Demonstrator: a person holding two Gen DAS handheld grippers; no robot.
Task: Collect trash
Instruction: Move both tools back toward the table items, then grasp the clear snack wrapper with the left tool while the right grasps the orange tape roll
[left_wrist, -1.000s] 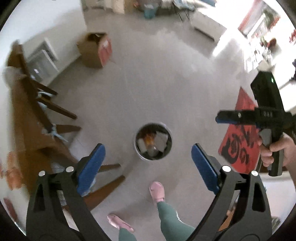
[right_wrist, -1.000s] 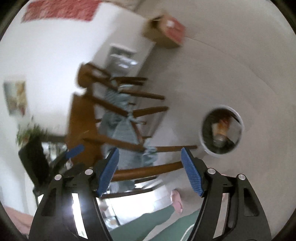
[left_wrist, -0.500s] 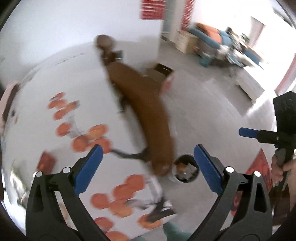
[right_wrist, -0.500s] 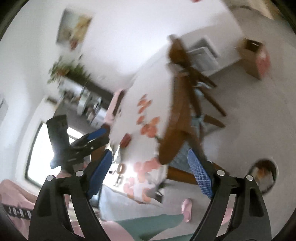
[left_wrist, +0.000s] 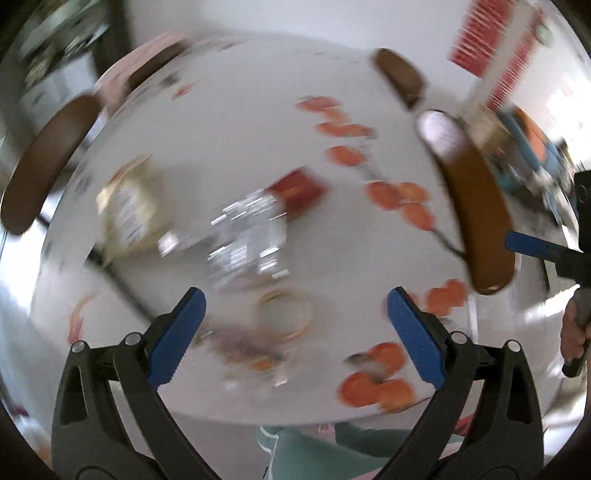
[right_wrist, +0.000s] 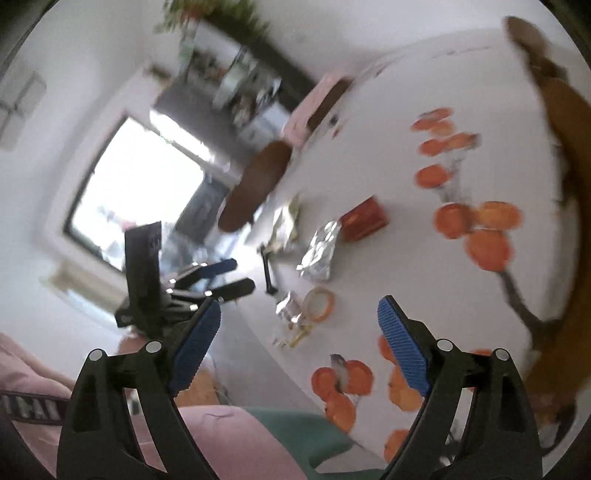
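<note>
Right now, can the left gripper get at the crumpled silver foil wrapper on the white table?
Probably yes: the left gripper is open above the table, and nothing lies between it and the crumpled silver foil wrapper.

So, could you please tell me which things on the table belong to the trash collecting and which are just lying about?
Trash to collect:
- foil wrapper
- red packet
- pale crumpled bag
- small scraps

Probably just lying about:
- tape roll
- black tool
- wooden chairs
- tablecloth
</note>
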